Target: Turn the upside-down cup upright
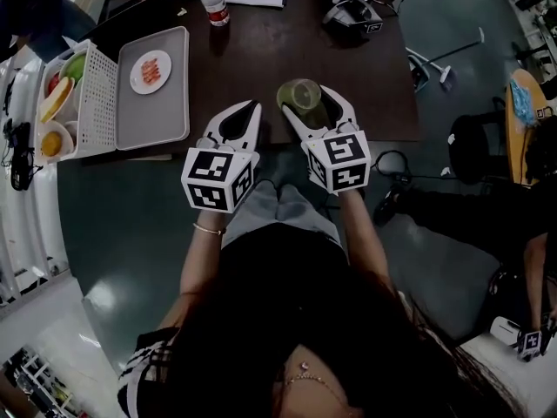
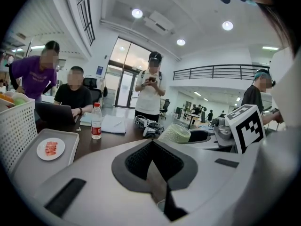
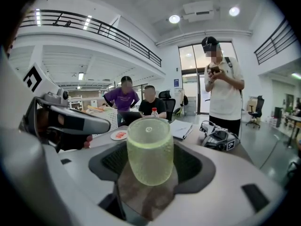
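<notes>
cup — gripped base-up in my right claw, seemingly lifted over the table's near edge; not yet turned or set down | left claw closed, empty | tray, table's left end: plate of red slices | basket, beyond the table's left end: fruit | bottle, table's far edge, capped

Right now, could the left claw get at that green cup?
Probably yes: the green cup, gripped in the right claw, sits beside the left claw with nothing between them, though the left claw is shut and must open.
</notes>
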{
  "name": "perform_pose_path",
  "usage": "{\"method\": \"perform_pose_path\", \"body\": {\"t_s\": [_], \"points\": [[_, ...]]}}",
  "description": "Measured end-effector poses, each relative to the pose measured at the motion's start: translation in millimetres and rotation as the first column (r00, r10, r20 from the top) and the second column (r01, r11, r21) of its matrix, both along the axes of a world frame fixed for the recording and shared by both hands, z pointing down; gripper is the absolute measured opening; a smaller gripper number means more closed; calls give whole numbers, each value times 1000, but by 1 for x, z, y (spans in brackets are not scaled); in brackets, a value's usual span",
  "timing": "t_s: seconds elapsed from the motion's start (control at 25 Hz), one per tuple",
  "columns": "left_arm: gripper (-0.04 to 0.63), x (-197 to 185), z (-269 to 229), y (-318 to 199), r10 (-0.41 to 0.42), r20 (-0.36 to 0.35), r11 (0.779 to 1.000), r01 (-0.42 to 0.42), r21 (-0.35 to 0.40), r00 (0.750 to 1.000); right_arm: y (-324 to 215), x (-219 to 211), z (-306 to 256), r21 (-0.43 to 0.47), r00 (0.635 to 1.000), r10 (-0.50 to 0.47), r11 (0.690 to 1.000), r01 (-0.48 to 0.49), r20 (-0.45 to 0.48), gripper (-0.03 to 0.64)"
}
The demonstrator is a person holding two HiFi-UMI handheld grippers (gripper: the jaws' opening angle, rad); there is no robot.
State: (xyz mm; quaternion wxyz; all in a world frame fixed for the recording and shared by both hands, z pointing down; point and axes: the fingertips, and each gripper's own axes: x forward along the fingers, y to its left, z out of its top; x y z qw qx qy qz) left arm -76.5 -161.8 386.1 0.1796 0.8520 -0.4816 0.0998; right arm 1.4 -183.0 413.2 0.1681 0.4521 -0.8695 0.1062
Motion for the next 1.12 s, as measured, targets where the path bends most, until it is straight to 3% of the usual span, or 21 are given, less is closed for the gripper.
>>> {"method": "perform_pose_path", "body": {"t_s": [0.28,0.8,0.96,1.12], "points": [[3,2,-8,2,2,-1,1000,-2,21,1000,5,5,-9,1,999,10,1000,-11,43,311],[3,-1,-8,7,5,-5,1000,-5,19,1000,14,13,-6,-122,947,75,992,-39,314,311],[3,0,-10,9,15,-11,999,-14,29,1000,18,15,-3,-167,911,91,986,-25,403,311],[3,-1,-12,10,14,-23,999,-13,35,1000,21,17,-1,-230,835,121,973,6,537,311]]}}
